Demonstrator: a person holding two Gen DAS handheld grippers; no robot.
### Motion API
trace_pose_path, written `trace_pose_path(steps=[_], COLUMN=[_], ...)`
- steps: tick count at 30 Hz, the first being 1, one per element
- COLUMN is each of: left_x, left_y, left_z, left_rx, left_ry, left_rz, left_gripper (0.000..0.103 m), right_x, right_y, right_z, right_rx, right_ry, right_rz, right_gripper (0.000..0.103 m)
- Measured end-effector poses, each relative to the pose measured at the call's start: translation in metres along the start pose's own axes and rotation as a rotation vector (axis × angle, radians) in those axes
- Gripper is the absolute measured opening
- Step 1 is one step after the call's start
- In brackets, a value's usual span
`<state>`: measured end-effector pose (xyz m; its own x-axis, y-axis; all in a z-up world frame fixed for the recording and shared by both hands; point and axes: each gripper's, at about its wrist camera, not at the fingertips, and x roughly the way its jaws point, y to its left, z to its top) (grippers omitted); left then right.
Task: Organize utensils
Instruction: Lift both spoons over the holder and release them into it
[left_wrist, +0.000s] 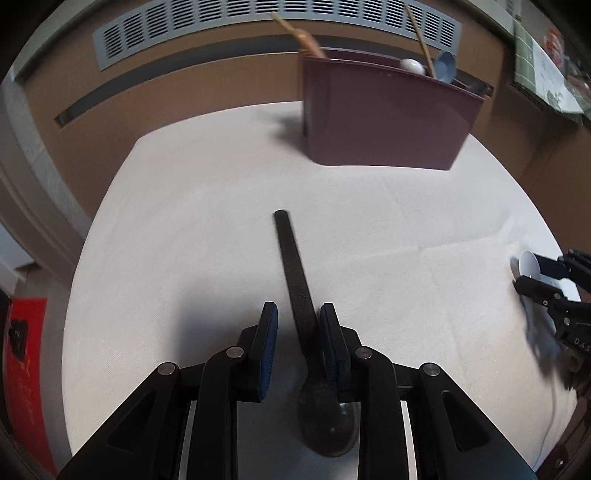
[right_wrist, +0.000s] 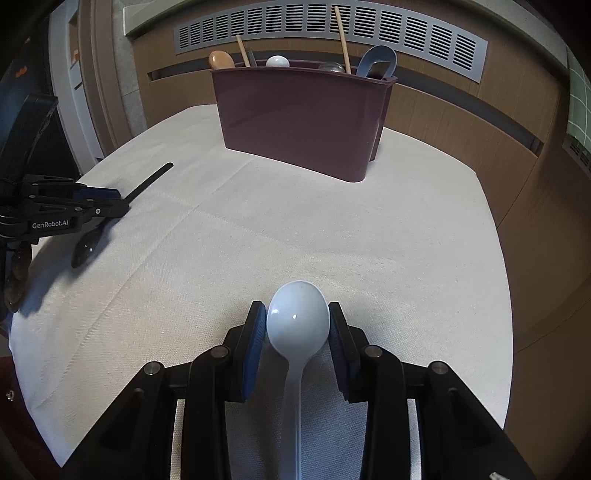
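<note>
Black spoon (left_wrist: 299, 306) lies on the cloth between the wide-set left gripper (left_wrist: 297, 317) fingers, while the right gripper (right_wrist: 297, 321) seems closed on the white spoon (right_wrist: 297, 325) bowl, both presumably bound for the maroon caddy (right_wrist: 299, 114)

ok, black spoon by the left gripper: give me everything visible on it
The black spoon looks like matte dark plastic with a long flat handle and a glossy oval bowl. It lies flat on the white tablecloth, bowl toward the camera, handle pointing away toward the maroon utensil holder. The left gripper straddles the handle near the bowl: jaws open, the right finger against the handle, a clear gap on the left. The right wrist view shows the same, with the bowl resting on the cloth.
</note>
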<state>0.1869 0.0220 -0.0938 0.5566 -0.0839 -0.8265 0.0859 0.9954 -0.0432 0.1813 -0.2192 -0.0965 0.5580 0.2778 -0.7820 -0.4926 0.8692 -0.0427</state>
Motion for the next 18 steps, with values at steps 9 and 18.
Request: trace_pose_path(steps=[9, 18], left_x=[0.021, 0.011], left_y=[-0.002, -0.011], left_z=[0.03, 0.019], left_rx=[-0.032, -0.049], left_ry=[0.008, 0.011], left_rz=[-0.004, -0.099], left_gripper=[0.024, 0.013], right_x=[0.0, 0.001], right_y=[-0.011, -0.005], right_z=[-0.002, 0.0], right_rx=[0.086, 0.027], right_ry=[0.0, 0.015], right_rz=[0.07, 0.051], right_gripper=[0.044, 0.044])
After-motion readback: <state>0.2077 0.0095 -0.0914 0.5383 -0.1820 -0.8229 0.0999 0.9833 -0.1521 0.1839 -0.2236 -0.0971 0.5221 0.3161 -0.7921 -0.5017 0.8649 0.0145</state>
